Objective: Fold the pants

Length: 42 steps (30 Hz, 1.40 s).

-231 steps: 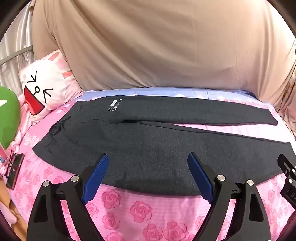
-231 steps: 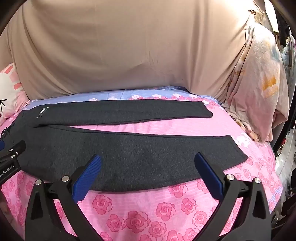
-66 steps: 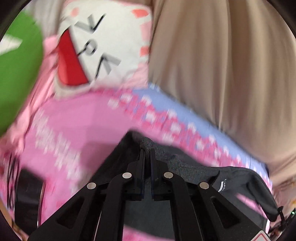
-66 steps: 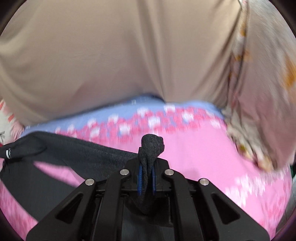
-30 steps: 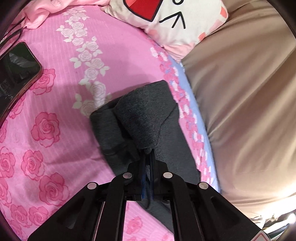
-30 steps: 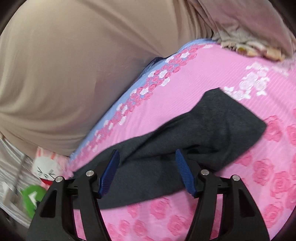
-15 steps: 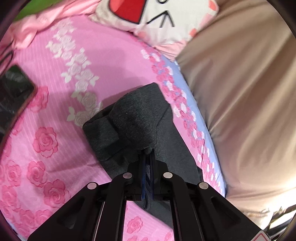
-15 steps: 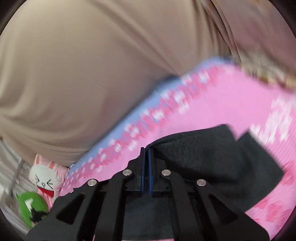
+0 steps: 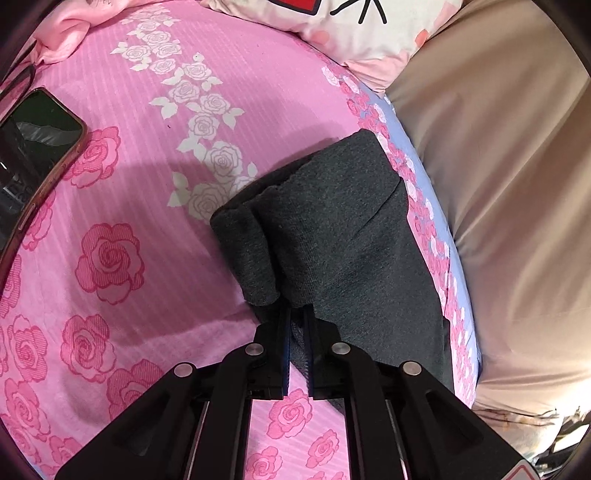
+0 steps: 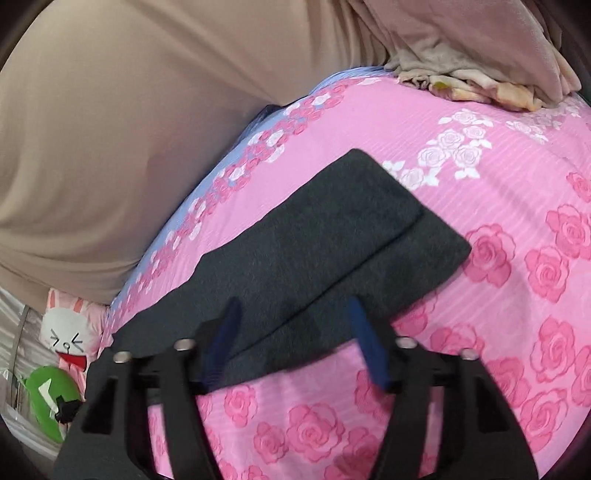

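The dark grey pants (image 9: 332, 236) lie on the pink rose bedsheet, one leg folded over the other. In the left wrist view the waist end is bunched, and my left gripper (image 9: 298, 317) is shut on its fabric. In the right wrist view the leg ends (image 10: 332, 240) lie flat, one stacked on the other and slightly offset. My right gripper (image 10: 295, 332) is open just above the near edge of the legs and holds nothing.
A black phone (image 9: 33, 147) lies on the sheet at the left. A white cartoon pillow (image 9: 351, 22) and a green plush (image 10: 51, 395) sit at the head end. A beige cover (image 10: 129, 110) rises along the far side. Crumpled cloth (image 10: 480, 74) lies at the far right.
My right gripper has opened and let go of the leg ends, which now lie flat. My left gripper stays shut on the waist, which has shifted slightly.
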Motion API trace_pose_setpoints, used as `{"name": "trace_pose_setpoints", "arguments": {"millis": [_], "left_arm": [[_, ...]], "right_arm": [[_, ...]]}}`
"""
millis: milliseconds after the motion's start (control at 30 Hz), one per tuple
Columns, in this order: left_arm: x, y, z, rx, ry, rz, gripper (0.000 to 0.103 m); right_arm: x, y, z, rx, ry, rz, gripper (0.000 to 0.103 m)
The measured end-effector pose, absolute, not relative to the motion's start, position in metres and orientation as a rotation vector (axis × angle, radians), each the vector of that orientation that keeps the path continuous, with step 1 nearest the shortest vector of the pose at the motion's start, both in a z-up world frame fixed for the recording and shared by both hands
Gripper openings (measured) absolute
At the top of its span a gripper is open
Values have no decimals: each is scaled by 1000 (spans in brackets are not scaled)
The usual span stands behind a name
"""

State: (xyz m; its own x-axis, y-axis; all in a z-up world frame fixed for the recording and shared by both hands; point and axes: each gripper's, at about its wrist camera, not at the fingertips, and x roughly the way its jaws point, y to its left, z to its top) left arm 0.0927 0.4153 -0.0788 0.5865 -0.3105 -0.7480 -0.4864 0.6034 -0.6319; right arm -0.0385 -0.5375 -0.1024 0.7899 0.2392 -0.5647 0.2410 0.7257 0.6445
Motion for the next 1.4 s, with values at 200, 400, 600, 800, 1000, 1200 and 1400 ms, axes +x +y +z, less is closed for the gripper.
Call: {"name": "trace_pose_setpoints", "arguments": {"millis": [200, 400, 600, 800, 1000, 1200, 1400], "left_arm": [[101, 416, -77, -980, 987, 127, 9], [99, 409, -54, -899, 923, 130, 2], [98, 416, -50, -841, 977, 111, 3], [89, 417, -64, -827, 995, 111, 9], [52, 393, 0, -679, 861, 205, 45], [68, 321, -20, -787, 941, -43, 80], [79, 277, -55, -891, 1013, -184, 78]], "right_arm": [[-11, -555, -109, 806, 661, -70, 46], [-20, -548, -69, 703, 556, -103, 4], [-44, -546, -76, 566, 653, -181, 4], [-63, -557, -94, 612, 703, -264, 11], [-86, -530, -56, 554, 593, -271, 11], [-45, -416, -46, 441, 618, 53, 35], [-29, -329, -63, 336, 695, 236, 35]]}}
